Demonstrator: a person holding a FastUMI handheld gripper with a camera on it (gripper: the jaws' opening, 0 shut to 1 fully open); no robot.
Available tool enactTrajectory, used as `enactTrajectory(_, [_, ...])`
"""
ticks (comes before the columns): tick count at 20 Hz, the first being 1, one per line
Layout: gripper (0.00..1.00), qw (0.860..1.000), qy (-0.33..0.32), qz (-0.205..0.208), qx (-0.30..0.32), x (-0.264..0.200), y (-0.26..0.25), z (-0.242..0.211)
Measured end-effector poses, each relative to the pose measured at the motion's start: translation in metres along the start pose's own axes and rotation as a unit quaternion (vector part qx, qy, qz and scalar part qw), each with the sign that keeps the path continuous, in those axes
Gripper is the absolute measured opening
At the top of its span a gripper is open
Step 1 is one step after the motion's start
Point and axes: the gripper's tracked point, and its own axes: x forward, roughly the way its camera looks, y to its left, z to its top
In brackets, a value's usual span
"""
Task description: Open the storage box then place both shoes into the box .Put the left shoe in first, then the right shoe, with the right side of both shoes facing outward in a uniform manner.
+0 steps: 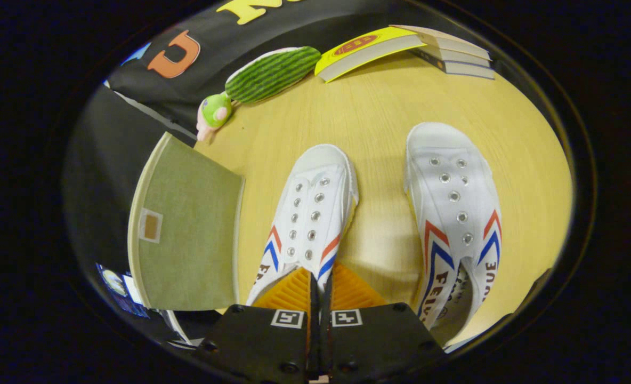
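A: Where's the left shoe point(311, 218) sitting?

B: It's lying on the wooden table point(379, 117), toe pointing away, heel end right at the gripper point(320, 290). The two fingers are pressing together on the edge of the shoe's opening, with the thin canvas pinched between them. No gap is showing between the fingers.

A: And the right shoe point(454, 218)?

B: It's sitting beside the gripped one, on the right, apart from it, with a strip of bare table running between them. Its toe is also pointing away.

A: Box?

B: The storage box point(187, 240) is sitting just left of the gripped shoe, near it, at the table's left edge. Its olive fabric top is facing up and showing a small square tag. Can't tell from here whether the lid is closed.

A: Room to move?

B: Open tabletop is stretching ahead of both toes. Beyond that, a green striped plush toy point(265, 77) is lying at the far left, and a stack of books point(406, 48) is resting at the far edge.

A: Shoe looks?

B: Both are showing white canvas, metal eyelets with no laces, and red and blue chevron stripes on the sides.
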Motion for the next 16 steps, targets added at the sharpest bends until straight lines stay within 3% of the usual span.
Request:
enactTrajectory(4, [0.05,0.999,-0.014,0.040,0.032,-0.023,0.026,0.001])
enactTrajectory(8, [0.05,0.998,-0.051,0.039,0.024,-0.075,0.067,0.012])
enactTrajectory(13, [0.05,0.992,-0.092,0.081,-0.016,-0.152,0.174,0.023])
enactTrajectory(16, [0.05,0.990,-0.091,0.098,-0.036,-0.160,0.230,0.021])
